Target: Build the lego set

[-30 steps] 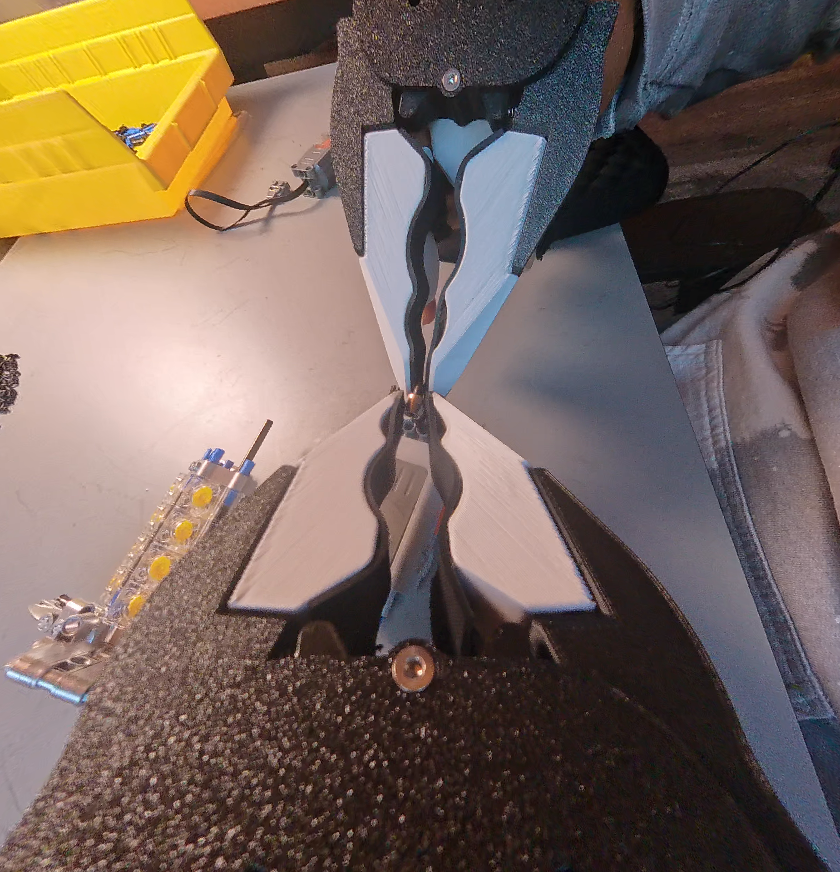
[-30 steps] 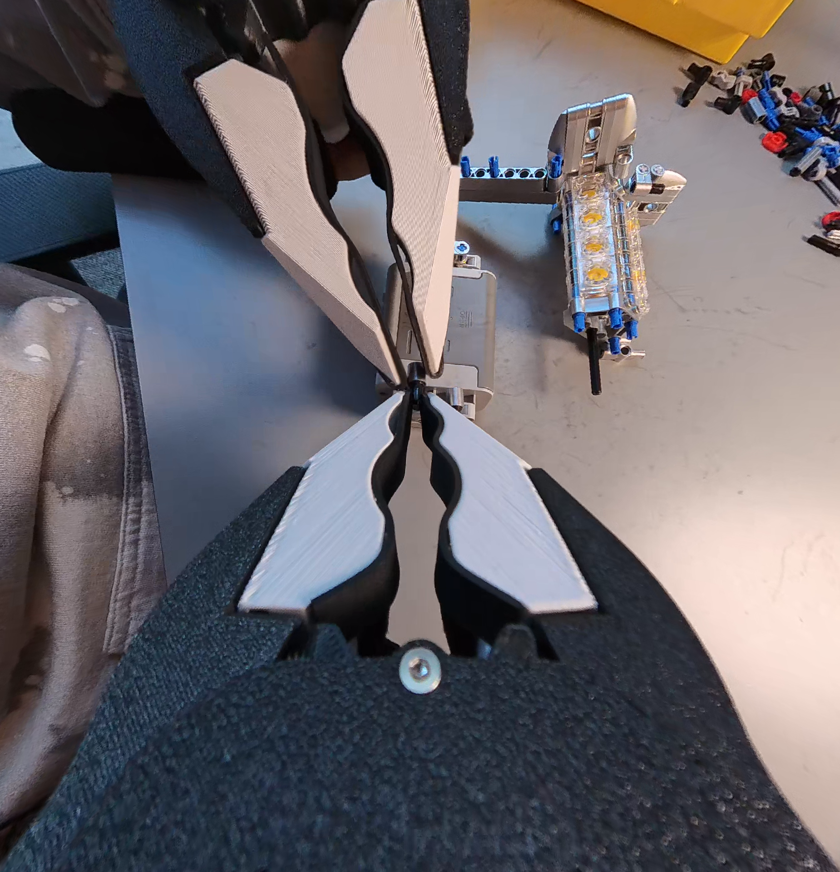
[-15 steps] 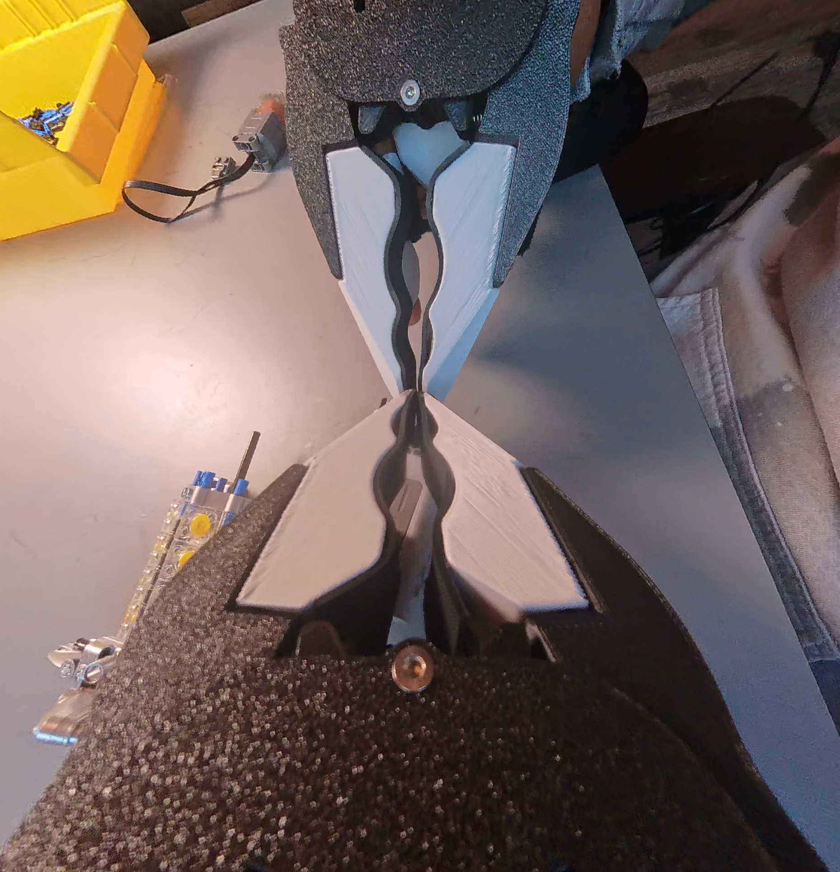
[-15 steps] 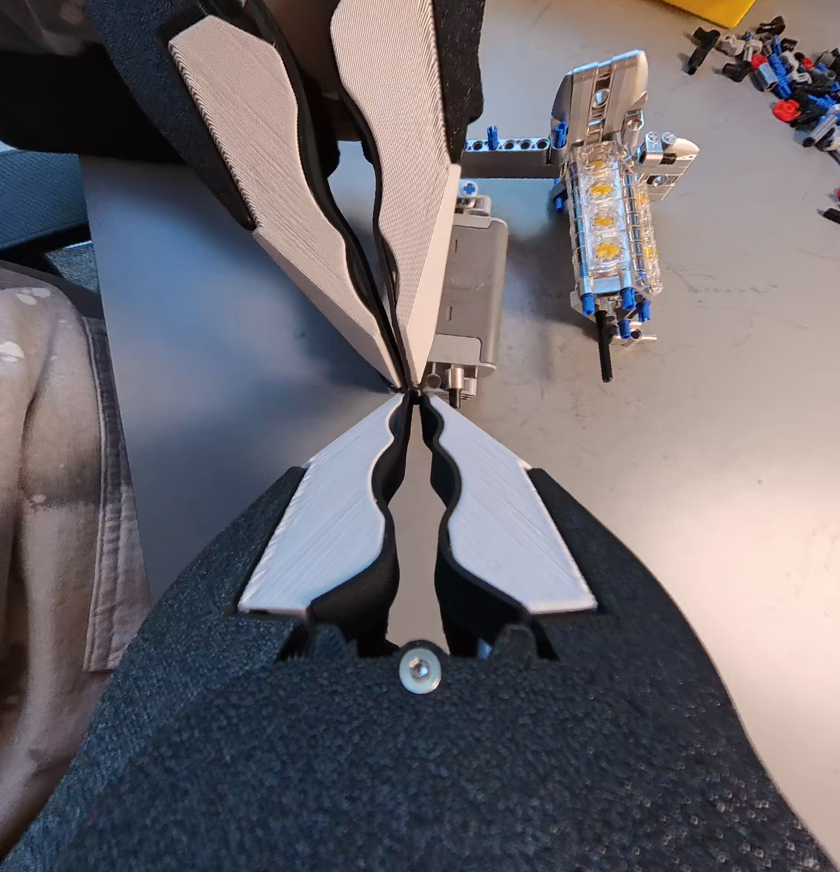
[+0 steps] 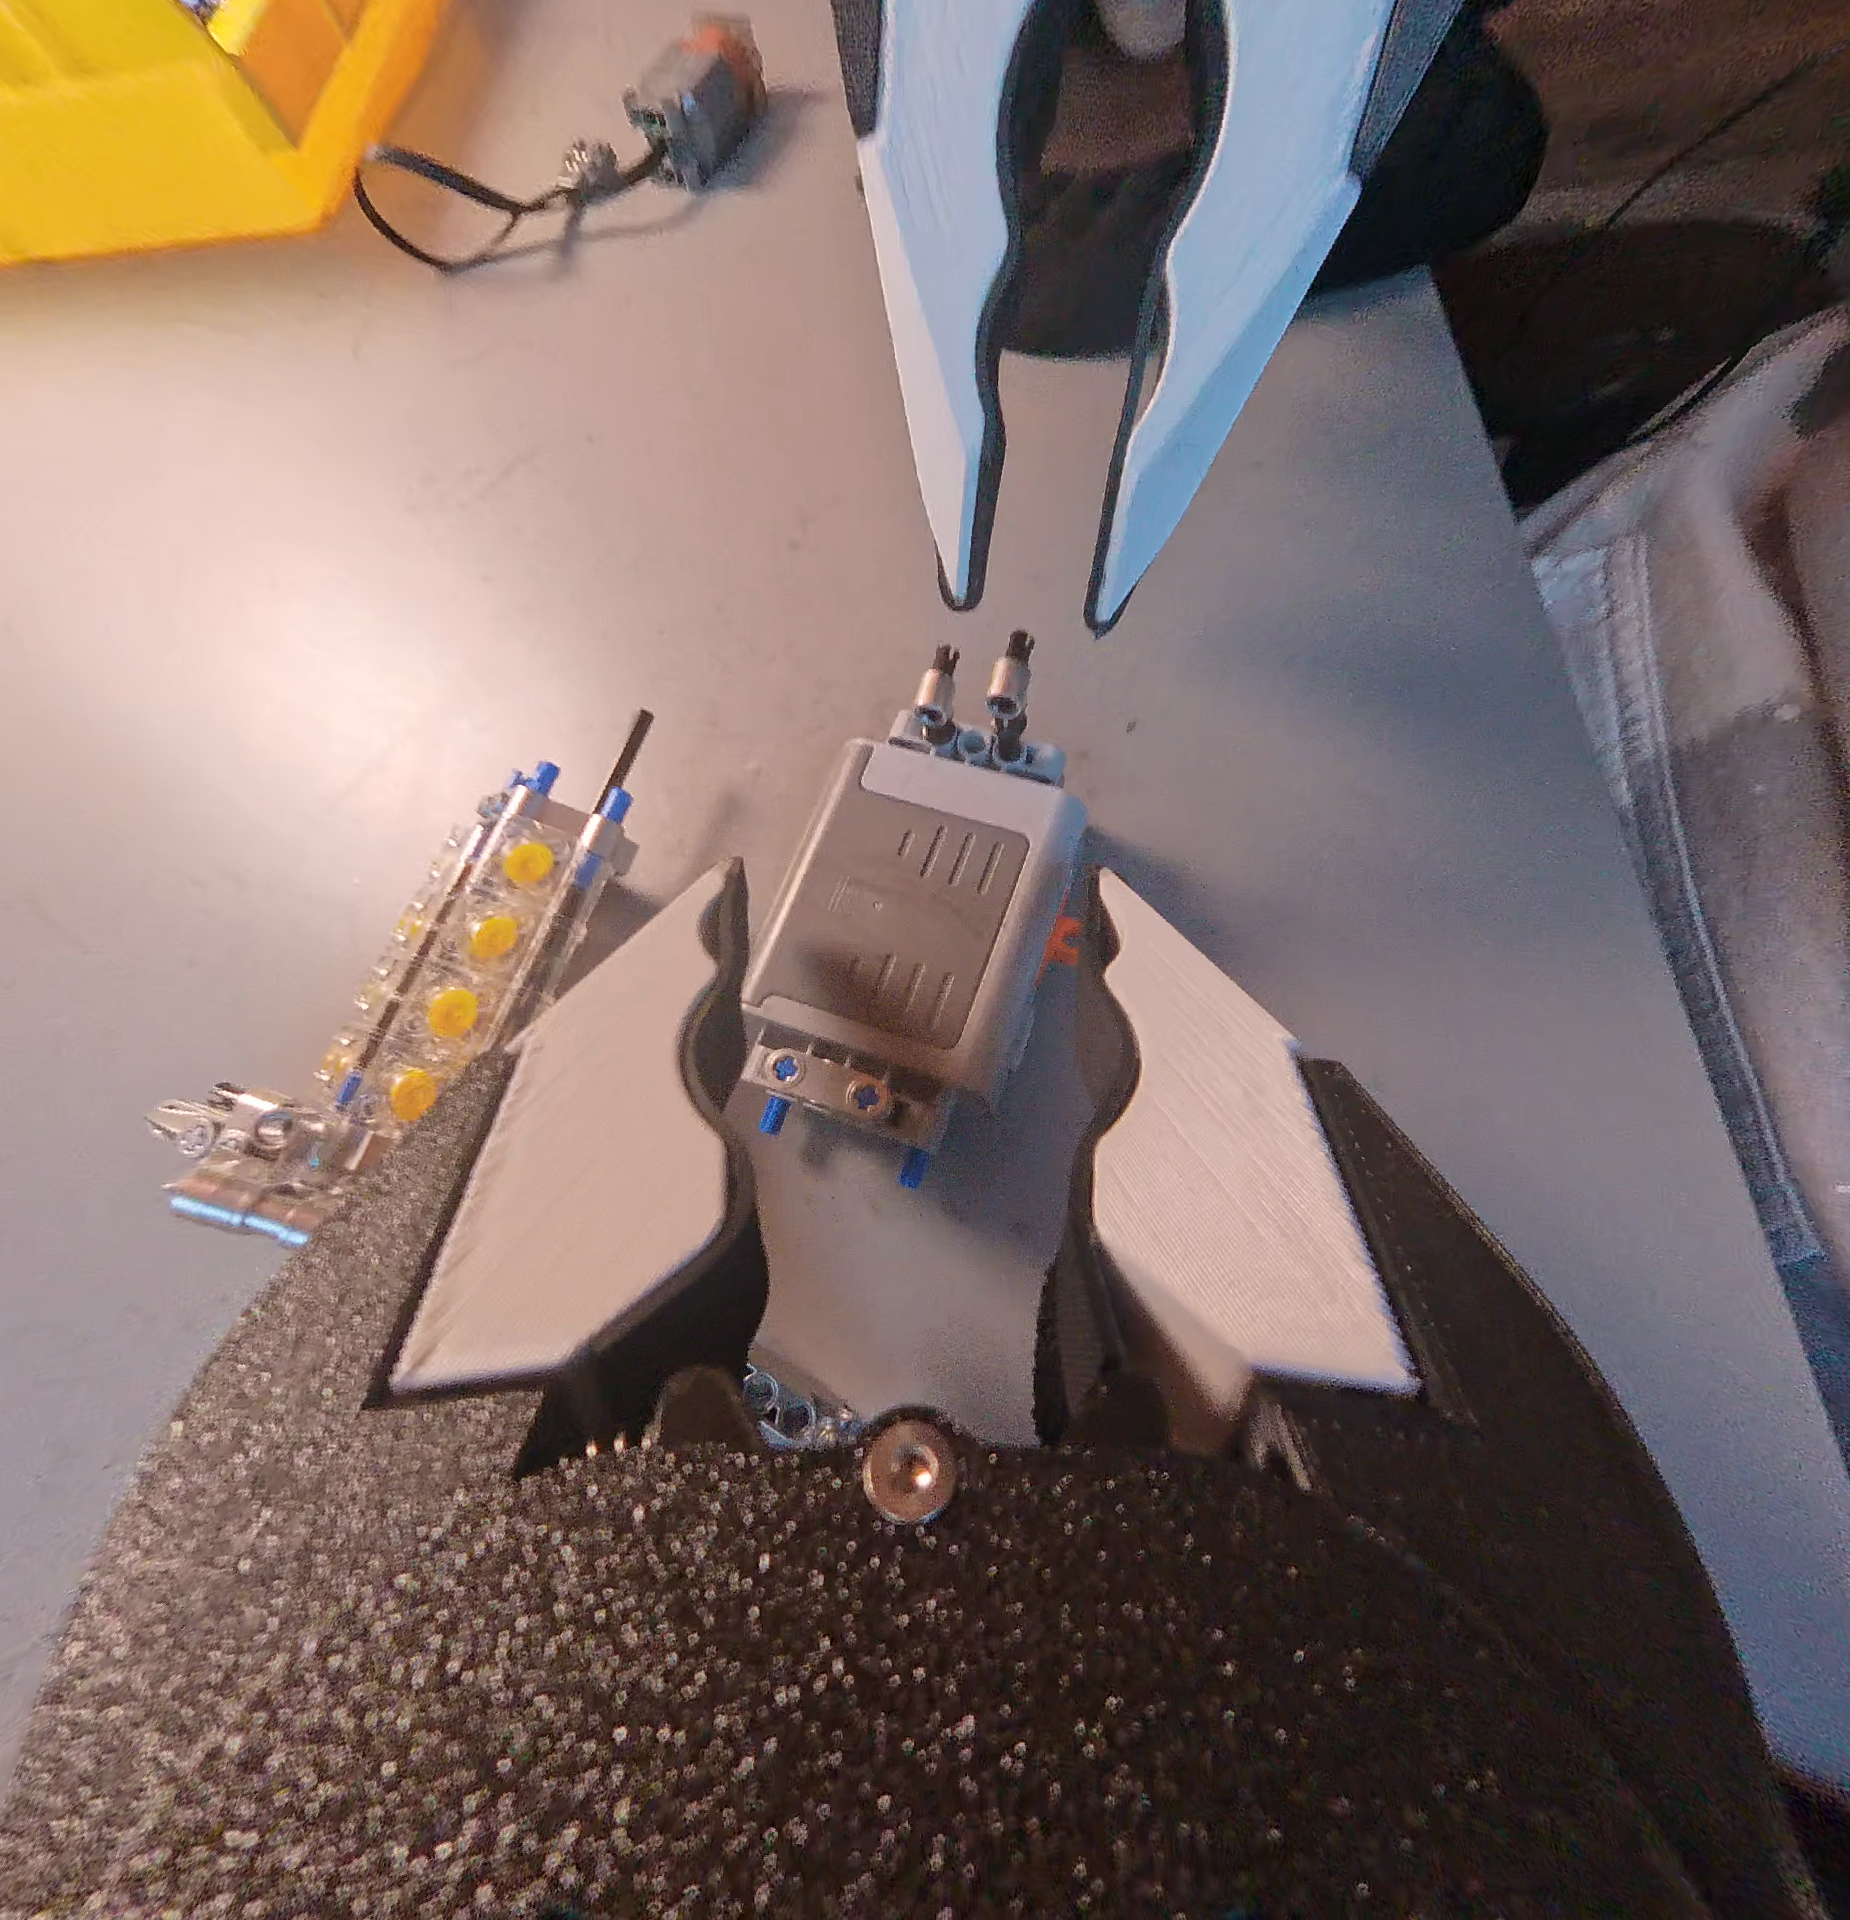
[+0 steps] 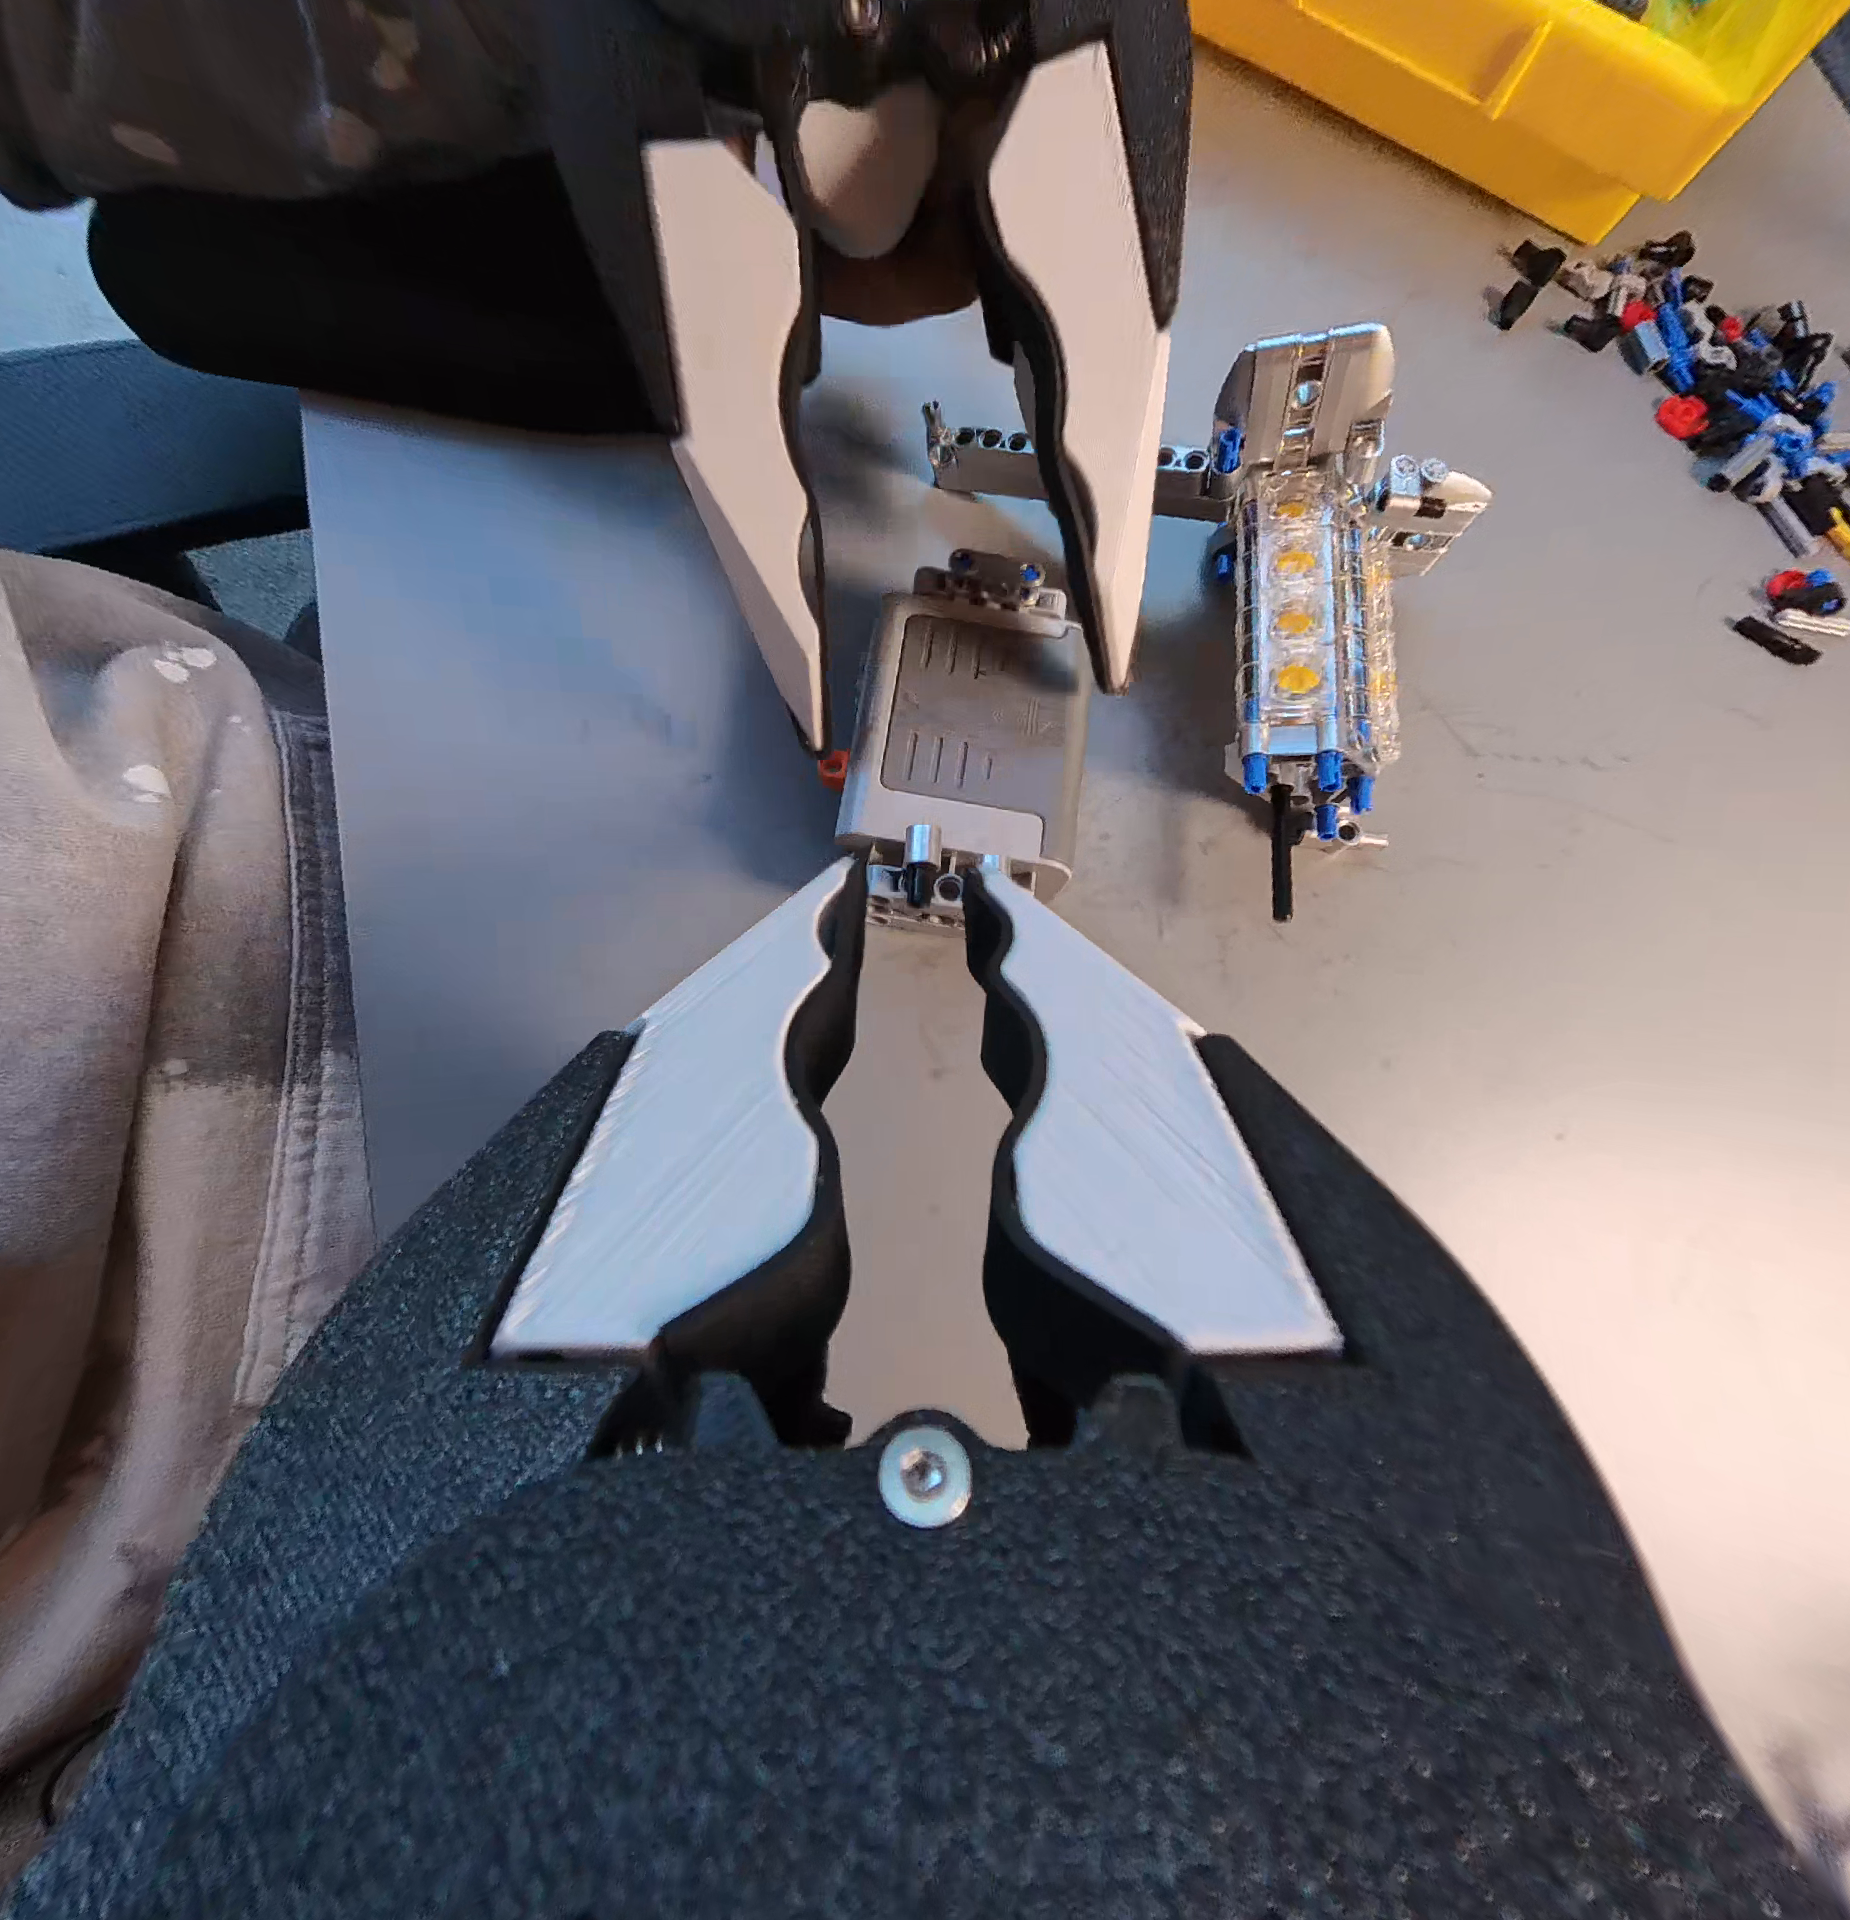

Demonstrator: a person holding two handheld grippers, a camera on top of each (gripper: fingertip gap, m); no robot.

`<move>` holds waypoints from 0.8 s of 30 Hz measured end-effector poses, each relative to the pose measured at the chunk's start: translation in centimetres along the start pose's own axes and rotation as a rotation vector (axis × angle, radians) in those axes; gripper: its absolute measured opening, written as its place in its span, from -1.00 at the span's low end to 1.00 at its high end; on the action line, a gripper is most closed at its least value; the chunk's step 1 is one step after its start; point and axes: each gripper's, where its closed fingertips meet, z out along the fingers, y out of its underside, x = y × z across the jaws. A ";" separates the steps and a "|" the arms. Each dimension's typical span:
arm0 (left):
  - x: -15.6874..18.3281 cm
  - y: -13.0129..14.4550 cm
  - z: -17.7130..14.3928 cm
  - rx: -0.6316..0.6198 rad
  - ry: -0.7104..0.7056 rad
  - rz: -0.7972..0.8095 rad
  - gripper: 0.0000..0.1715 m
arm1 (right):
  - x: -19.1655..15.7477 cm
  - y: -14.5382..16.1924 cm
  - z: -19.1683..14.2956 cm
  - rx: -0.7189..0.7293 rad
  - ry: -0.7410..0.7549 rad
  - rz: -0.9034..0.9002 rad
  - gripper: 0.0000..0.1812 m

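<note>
A grey rectangular brick-built box (image 5: 905,925) lies flat on the grey table (image 5: 277,520). Two short grey pins on black axles (image 5: 978,681) stick out of its far end. My left gripper (image 5: 921,883) is open, with its fingers on either side of the box; touch is unclear. My right gripper (image 5: 1030,613) shows opposite it, open, tips just short of the pins. In the right wrist view the right gripper (image 6: 913,883) is open with one pin (image 6: 921,847) between its tips. The left gripper (image 6: 962,712) straddles the box (image 6: 968,738) there.
A clear engine block with yellow pistons (image 5: 464,956) (image 6: 1310,623) lies beside the box. A yellow bin (image 5: 121,125) (image 6: 1523,94), a small motor with a black cable (image 5: 692,94) and a pile of small parts (image 6: 1731,395) sit farther off. A person's clothing (image 6: 121,935) lies past the table edge. The left gripper's tips are roughly 5 cm from the right gripper's.
Both grippers were shut tip to tip over the box's end. Both have now opened and drawn apart, and the box with its two pins shows uncovered on the table.
</note>
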 end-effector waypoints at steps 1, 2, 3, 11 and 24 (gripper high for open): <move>0.0 0.5 0.4 -0.025 0.000 0.009 -0.28 | 0.1 0.0 0.3 -0.026 -0.003 0.000 -0.84; 0.1 0.8 0.8 -0.042 -0.001 0.016 -0.28 | 0.1 0.2 0.6 -0.056 -0.008 -0.003 -0.85; 0.0 0.9 1.1 -0.045 -0.008 0.018 -0.29 | 0.2 0.3 0.9 -0.082 -0.006 -0.007 -0.88; 0.1 0.9 1.3 -0.052 -0.028 -0.008 -0.31 | 0.1 1.2 1.7 -0.242 -0.053 -0.039 -0.94; 0.0 0.9 1.3 -0.054 -0.050 -0.023 -0.31 | 0.2 -0.2 0.8 -0.320 -0.075 -0.102 -1.00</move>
